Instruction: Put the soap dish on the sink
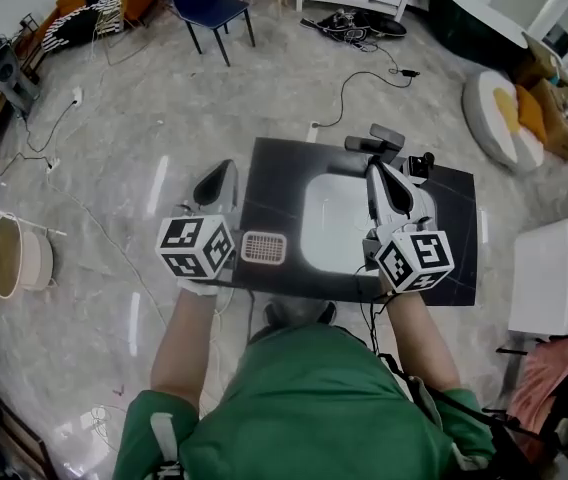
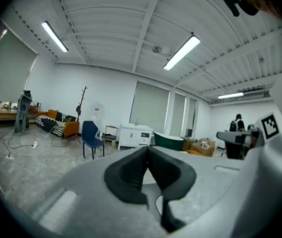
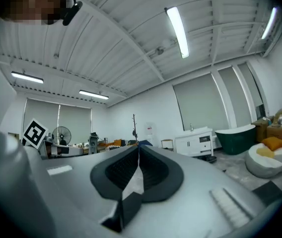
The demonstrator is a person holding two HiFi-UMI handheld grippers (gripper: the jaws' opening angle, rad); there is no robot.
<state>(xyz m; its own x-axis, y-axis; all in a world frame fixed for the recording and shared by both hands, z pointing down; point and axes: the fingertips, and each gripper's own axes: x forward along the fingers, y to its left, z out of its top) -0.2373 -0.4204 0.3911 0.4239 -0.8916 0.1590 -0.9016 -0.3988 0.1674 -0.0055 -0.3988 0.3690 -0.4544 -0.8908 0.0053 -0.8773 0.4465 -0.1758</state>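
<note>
Soap dish [image 1: 263, 248] lies long-axis left-right beside sink [image 1: 307, 230]; left hand-held gripper [image 2: 147, 151], right hand-held gripper [image 3: 138, 151] both closed.

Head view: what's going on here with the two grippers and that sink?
A person in a green shirt stands at a dark countertop with a white sink basin, holding a gripper in each hand. The left gripper is shut and empty, held just left of the countertop. The right gripper is also shut and empty, over the basin's right rim. The soap dish lies flat on the countertop just left of the basin; neither gripper touches it.
</note>
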